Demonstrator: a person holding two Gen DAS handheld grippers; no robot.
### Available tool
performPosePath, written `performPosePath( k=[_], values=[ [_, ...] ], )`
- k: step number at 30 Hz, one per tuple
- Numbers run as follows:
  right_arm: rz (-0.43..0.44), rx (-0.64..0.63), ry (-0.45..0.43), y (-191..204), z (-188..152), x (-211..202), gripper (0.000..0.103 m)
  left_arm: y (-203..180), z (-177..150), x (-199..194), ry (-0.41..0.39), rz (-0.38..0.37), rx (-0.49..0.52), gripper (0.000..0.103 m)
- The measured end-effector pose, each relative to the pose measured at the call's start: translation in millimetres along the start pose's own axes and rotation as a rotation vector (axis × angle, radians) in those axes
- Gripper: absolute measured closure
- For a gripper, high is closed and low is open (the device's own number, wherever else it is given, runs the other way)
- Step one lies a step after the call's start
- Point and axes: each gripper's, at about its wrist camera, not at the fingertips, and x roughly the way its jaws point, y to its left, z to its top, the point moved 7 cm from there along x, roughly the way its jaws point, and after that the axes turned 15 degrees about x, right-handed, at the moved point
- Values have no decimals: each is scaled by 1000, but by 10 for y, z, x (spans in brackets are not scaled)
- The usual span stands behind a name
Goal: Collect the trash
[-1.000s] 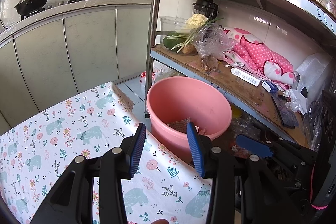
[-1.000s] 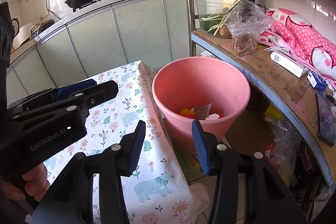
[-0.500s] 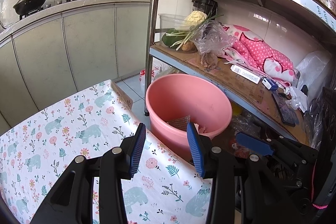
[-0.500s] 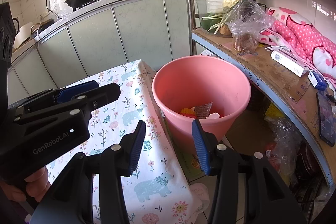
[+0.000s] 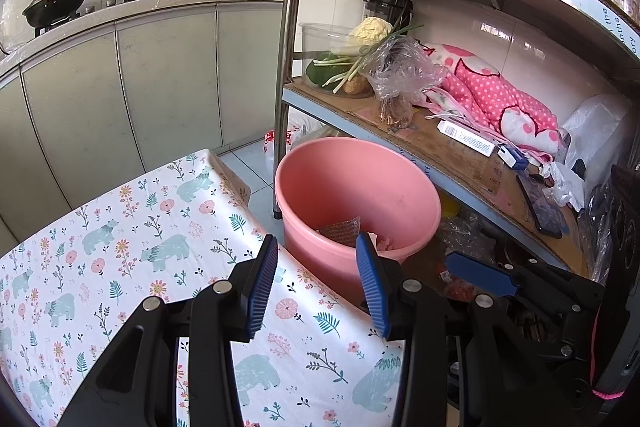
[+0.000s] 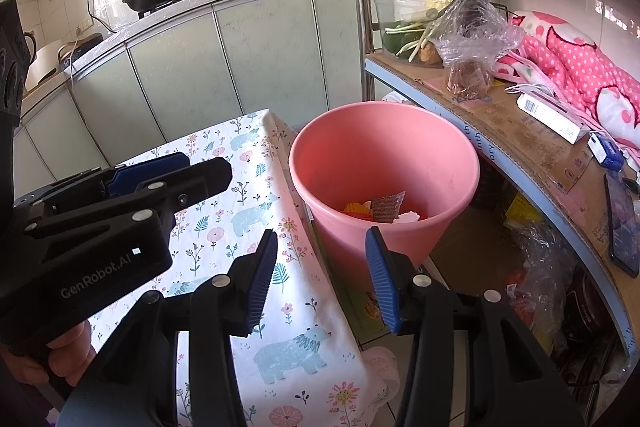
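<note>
Bucket (image 5: 360,187) sits just off the table (image 5: 120,247) corner, bits of trash (image 5: 340,227) in its bottom; my left gripper (image 5: 316,279) hangs beside it, jaws apart, holding nothing. Right view: right gripper (image 6: 322,275) also spread and bare, nudged slightly closer since a second ago. Nothing left to drop, so probably done.
</note>
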Motion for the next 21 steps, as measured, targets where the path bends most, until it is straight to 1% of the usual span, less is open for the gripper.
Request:
performPosePath(
  k=[8,13,21],
  values=[
    [-2,7,11,-31,-10,31,56,-50,-43,46,15,-15,8,62],
    [-2,12,18,-47,-13,55,56,-61,-32,39,3,2,26,62],
    [0,16,27,-59,-22,89,56,-52,-37,82,24,-2,17,62]
  ],
)
